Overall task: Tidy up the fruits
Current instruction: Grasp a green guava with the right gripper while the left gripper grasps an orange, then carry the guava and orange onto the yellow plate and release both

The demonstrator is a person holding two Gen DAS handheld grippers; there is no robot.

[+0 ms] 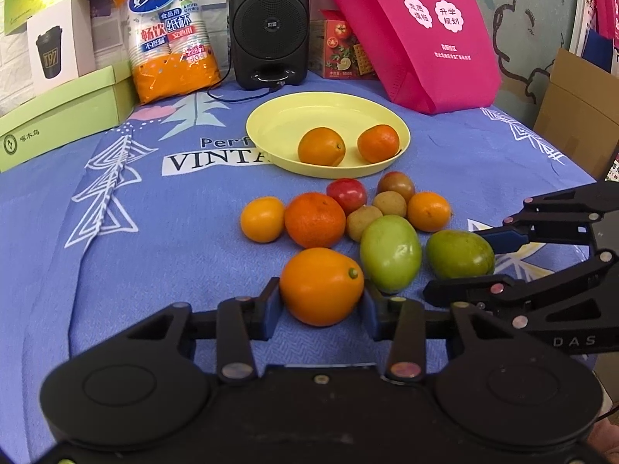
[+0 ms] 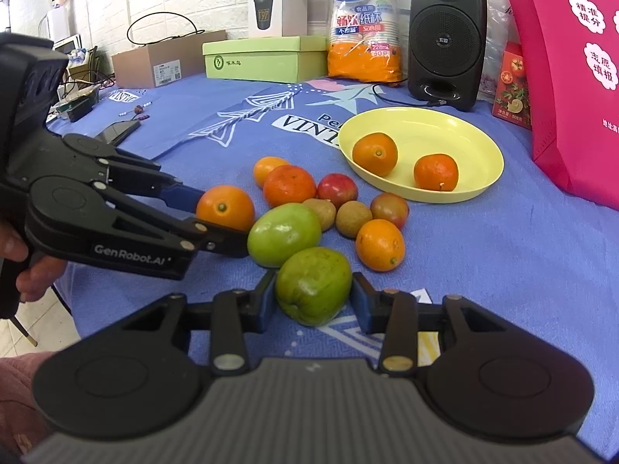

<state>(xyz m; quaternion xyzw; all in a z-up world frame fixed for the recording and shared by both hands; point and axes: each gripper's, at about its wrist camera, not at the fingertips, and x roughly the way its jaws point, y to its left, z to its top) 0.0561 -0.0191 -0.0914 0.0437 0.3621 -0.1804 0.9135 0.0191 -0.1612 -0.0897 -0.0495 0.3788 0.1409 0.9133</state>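
- Left gripper (image 1: pixel 322 297): its blue pads are pinched on the two flanks of an orange kumquat-like fruit (image 1: pixel 321 286), which sits on the blue printed tablecloth (image 1: pixel 174 251) at the near-left edge of the fruit pile.
- Loose pile, counted across the cloth: three further orange citrus fruits, namely a small one at the far left (image 1: pixel 262 219), a larger mandarin (image 1: pixel 314 219) and a small one at the right (image 1: pixel 428 211); two reddish fruits (image 1: pixel 347 194) at the back; two small brown longan-like fruits (image 1: pixel 363 222) in the middle; two green fruits at the near side.
- Green fruit, first (image 1: pixel 390 253): free, lying between the two grippers and touching the held orange fruit.
- Green fruit, second (image 2: pixel 313 286): clamped between the blue pads of the right gripper (image 2: pixel 314 301), at the near-right edge of the pile and resting on the cloth.
- Yellow plate (image 1: pixel 278 123): beyond the pile toward the far edge of the table, carrying two orange citrus fruits (image 1: pixel 322 146) side by side, apart from each other.
- Background, far edge of the table: one black speaker (image 1: pixel 269 23), one pack of paper cups (image 1: pixel 170 31), one pink bag (image 1: pixel 425 31).
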